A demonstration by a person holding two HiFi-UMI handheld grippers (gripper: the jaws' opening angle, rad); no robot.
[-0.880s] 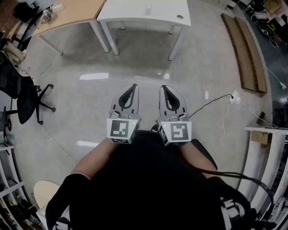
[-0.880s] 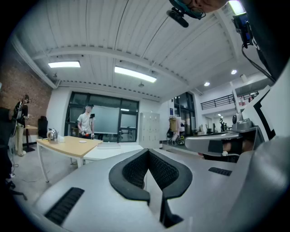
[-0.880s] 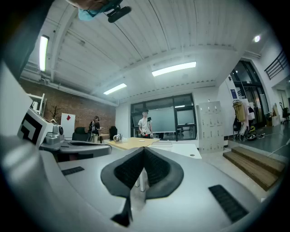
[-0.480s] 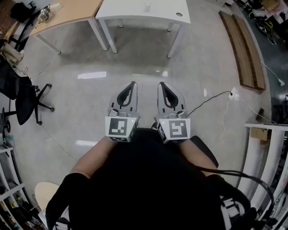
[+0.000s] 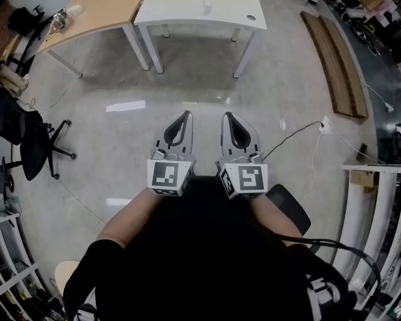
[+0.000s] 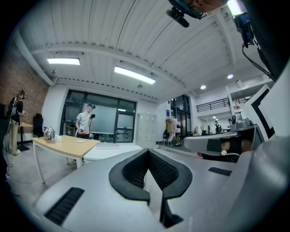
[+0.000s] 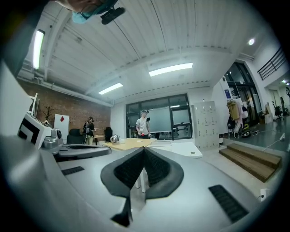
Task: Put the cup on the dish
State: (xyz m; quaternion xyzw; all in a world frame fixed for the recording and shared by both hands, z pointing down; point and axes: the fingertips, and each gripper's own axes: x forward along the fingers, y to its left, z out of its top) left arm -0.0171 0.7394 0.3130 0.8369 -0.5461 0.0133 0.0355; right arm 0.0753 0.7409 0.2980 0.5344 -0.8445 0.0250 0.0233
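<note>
My left gripper (image 5: 182, 119) has its jaws together with nothing in them, and my right gripper (image 5: 230, 118) is the same. Both are level over the floor (image 5: 125, 138). The cup (image 5: 207, 5), I think, is on the white table (image 5: 175, 15), well ahead of both.

The floor (image 5: 94, 138) looked glossy, mirroring the lights. The left hand-held gripper (image 5: 186, 116) and right hand-held gripper (image 5: 226, 117) had matt grey plastic shells and ribbed black pads (image 6: 136, 170). The wooden desk (image 5: 100, 15) looked pale, the white desk (image 5: 188, 9) smooth.
</note>
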